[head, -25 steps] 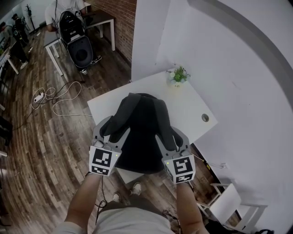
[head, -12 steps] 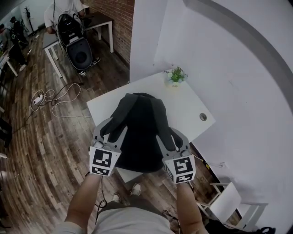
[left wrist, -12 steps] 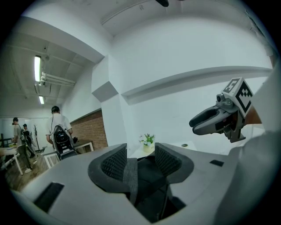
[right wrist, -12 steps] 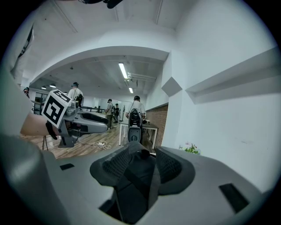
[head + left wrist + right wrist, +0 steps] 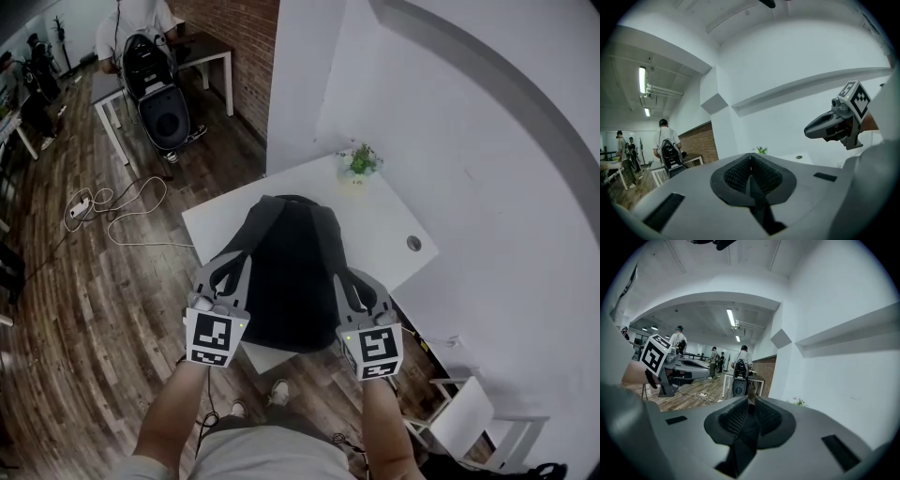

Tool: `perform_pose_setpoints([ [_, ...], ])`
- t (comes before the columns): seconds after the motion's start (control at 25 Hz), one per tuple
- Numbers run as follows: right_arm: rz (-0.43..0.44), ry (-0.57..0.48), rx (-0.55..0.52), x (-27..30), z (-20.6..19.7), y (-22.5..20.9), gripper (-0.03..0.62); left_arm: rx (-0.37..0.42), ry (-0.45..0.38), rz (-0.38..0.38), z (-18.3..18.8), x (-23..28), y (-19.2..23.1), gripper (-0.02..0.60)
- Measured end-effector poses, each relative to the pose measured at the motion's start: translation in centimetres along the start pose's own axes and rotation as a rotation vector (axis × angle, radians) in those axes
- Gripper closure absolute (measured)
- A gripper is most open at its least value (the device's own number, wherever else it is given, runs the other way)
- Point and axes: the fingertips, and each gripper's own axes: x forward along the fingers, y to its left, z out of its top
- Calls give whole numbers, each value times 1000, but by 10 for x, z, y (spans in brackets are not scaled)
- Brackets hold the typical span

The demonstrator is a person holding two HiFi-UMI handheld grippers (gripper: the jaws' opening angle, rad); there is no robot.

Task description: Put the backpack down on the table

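The black backpack [image 5: 286, 272] lies flat on the white table [image 5: 384, 220], its lower end hanging over the near edge. My left gripper [image 5: 234, 265] hovers over its left side and my right gripper [image 5: 345, 286] over its right side. Both pairs of jaws have just been closing. In the left gripper view the pads [image 5: 750, 157] meet with nothing between them. The right gripper view shows the pads [image 5: 749, 401] drawn together to a thin slit, also with nothing in it. Neither gripper view shows the backpack.
A small potted plant [image 5: 360, 161] stands at the table's far edge, and a round cable hole [image 5: 413, 244] sits at its right. The white wall is close behind. A white chair [image 5: 478, 422] stands at lower right. Cables [image 5: 103, 202] lie on the wood floor, with people at far desks [image 5: 150, 56].
Both grippers' jaws, open astride the backpack's near corners a second ago, have closed. Both grippers have risen slightly.
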Motion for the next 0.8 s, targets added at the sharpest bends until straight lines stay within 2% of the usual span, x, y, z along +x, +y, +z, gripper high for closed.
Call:
perform_pose_setpoints([
  [0.44, -8, -79, -53, -32, 47, 35, 539, -18, -88, -14, 39, -49, 2, 565],
  [0.6, 3, -115, -66, -41, 67, 53, 540, -37, -157, -18, 61, -72, 7, 565],
  [0.8, 35, -216, -89, -56, 96, 79, 540, -72, -226, -25, 84, -105, 14, 565],
])
